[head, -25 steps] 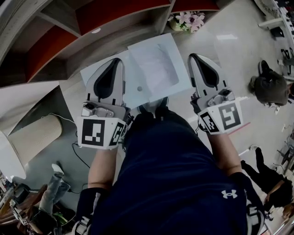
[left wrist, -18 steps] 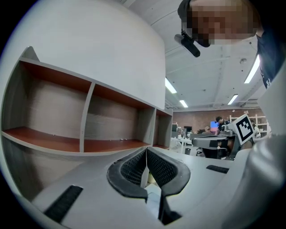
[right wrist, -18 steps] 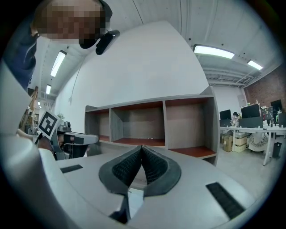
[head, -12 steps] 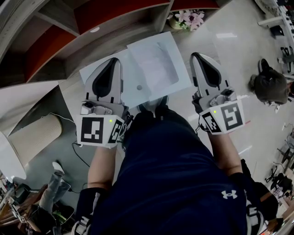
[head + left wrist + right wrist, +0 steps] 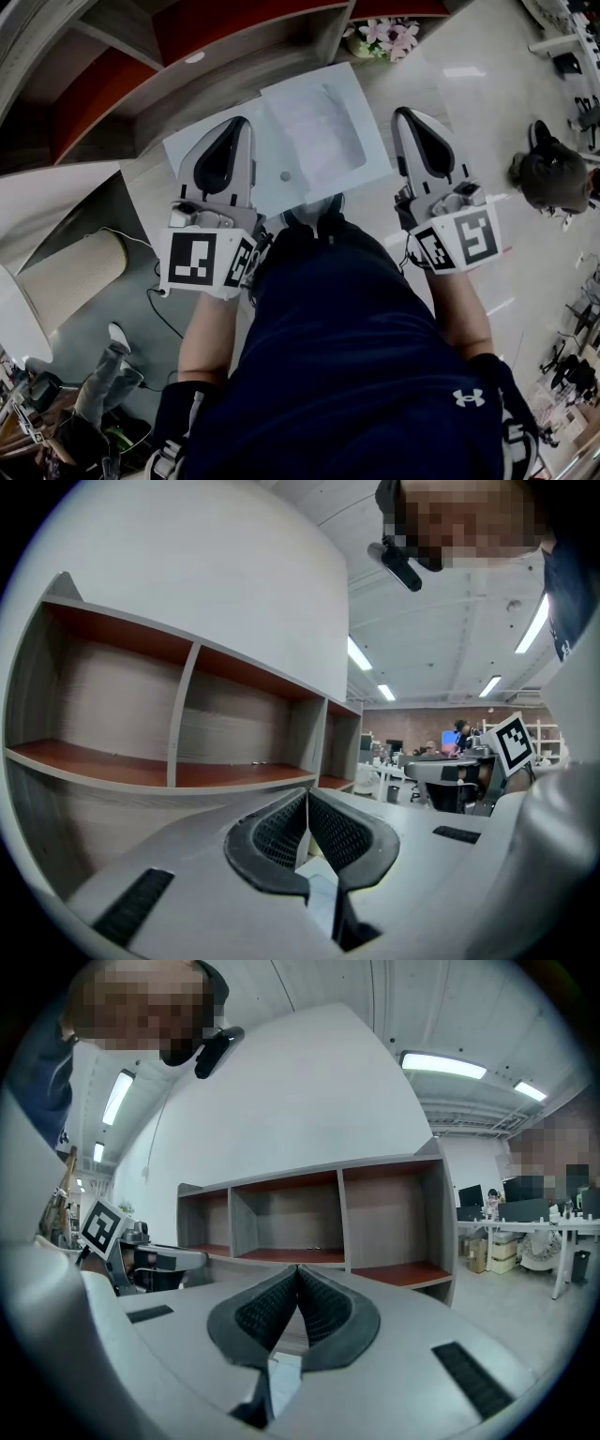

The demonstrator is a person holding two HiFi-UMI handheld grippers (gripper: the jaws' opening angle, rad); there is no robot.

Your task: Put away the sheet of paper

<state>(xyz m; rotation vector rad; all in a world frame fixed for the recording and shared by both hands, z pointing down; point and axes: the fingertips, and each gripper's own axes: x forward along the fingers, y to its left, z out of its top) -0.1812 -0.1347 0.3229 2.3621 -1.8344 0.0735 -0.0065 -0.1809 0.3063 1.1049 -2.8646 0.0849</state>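
Observation:
A white sheet of paper [image 5: 314, 131] lies flat in front of the shelf unit [image 5: 234, 42], overlapping a second pale sheet [image 5: 192, 145]. It is between my two grippers in the head view and below them. My left gripper [image 5: 238, 126] is shut, its meshed pads [image 5: 281, 832] meeting with nothing between them. My right gripper [image 5: 404, 114] is shut too and holds nothing. In the left gripper view my left gripper [image 5: 307, 795] points at the shelf compartments [image 5: 187, 752]. In the right gripper view my right gripper [image 5: 297, 1269] faces the same shelf [image 5: 309, 1213].
A pot of pink flowers [image 5: 380, 39] stands at the shelf's right end. A pale cylinder [image 5: 70, 277] and cables lie at the left. A person [image 5: 548, 178] is on the floor at the right. Desks and people fill the room behind [image 5: 450, 752].
Both grippers have shifted only slightly; both stay shut and the paper has not moved.

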